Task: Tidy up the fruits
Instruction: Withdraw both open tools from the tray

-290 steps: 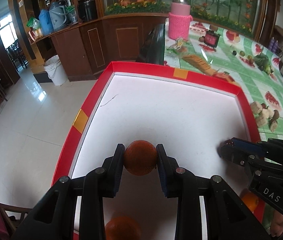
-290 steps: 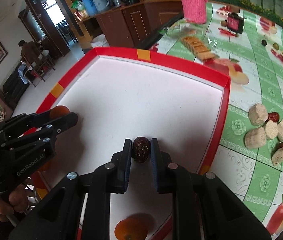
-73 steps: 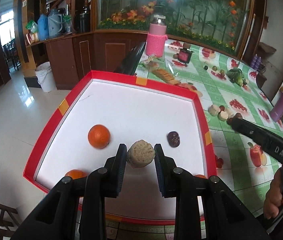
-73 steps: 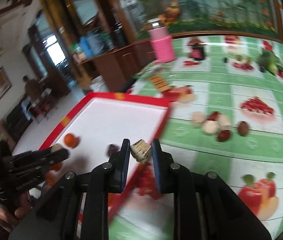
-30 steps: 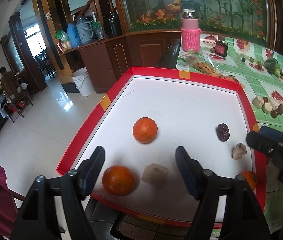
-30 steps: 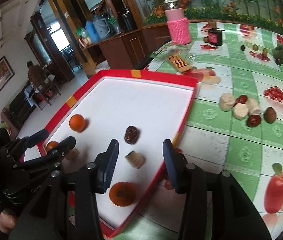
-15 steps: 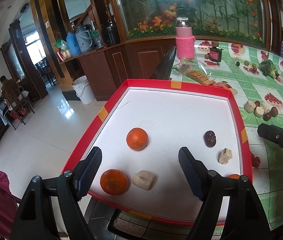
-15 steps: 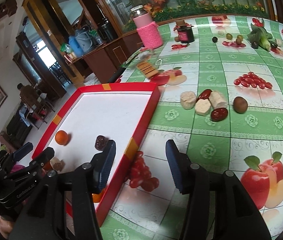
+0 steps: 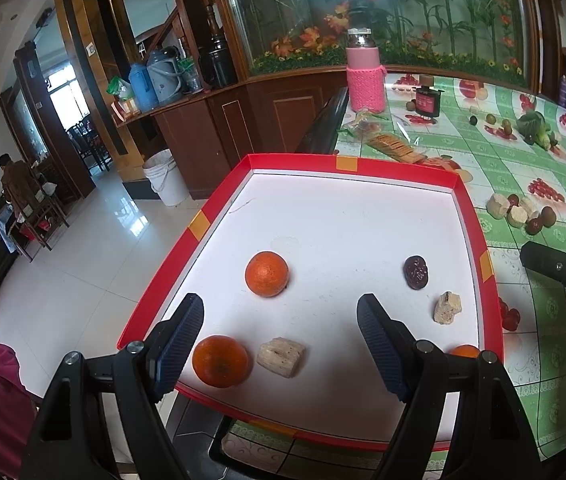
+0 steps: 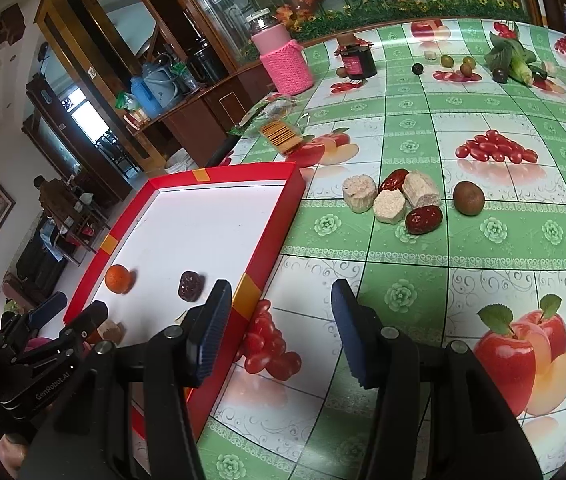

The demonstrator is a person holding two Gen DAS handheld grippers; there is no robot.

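With both grippers' fingers spread wide and empty, we should steer the right gripper (image 10: 279,332) far-right to the red date (image 10: 423,219) in the worktop cluster, closing gently before carrying it to the red tray (image 10: 271,232). The left gripper (image 9: 279,340) waits over the tray's near edge.

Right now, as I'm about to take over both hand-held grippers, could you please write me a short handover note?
Left hand-held gripper: open, empty, above the near edge of the red tray.
Right hand-held gripper: open, empty, over the tablecloth just right of the tray.
In the tray: two oranges, a third orange partly hidden, a dark date, and two pale chunks.
Left to move: the cluster on the table, namely three pale chunks, two red dates and a brown round fruit.
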